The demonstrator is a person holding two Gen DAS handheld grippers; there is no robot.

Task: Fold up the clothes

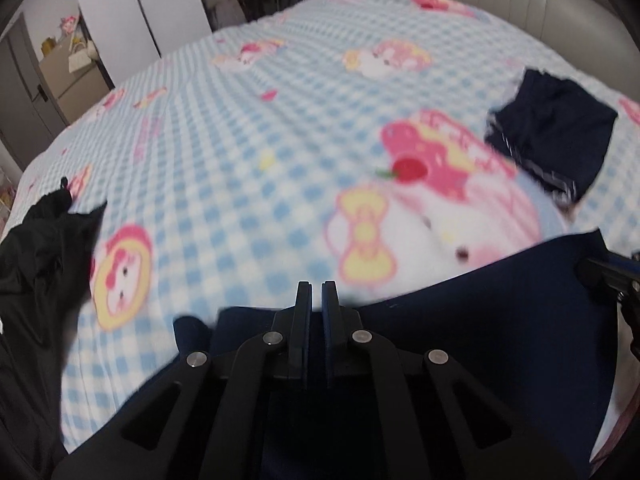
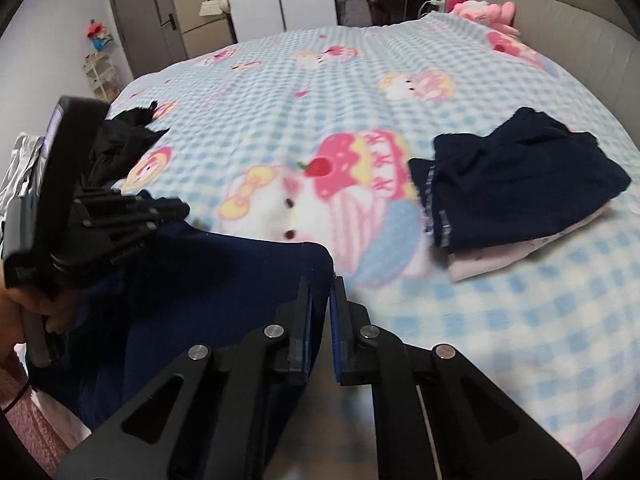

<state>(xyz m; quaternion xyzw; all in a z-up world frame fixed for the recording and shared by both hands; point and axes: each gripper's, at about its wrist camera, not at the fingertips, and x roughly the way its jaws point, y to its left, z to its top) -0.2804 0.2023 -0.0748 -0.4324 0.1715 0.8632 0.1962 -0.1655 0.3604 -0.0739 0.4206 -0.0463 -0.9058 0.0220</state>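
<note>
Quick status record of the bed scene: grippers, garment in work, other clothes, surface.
left gripper: shut on navy garment edge
right gripper: shut on navy garment corner
folded stack: dark navy piece atop a pale one, far right
black clothes: crumpled heap, left side
surface: blue checked blanket with pink cartoon prints

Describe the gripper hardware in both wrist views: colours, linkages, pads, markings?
Both are matte black. The left gripper and right gripper have scissor-style link arms with silver pivot pins and triangular cut-outs. Blue pads line the fingers. Small white lettering on the left unit's body is unreadable.
</note>
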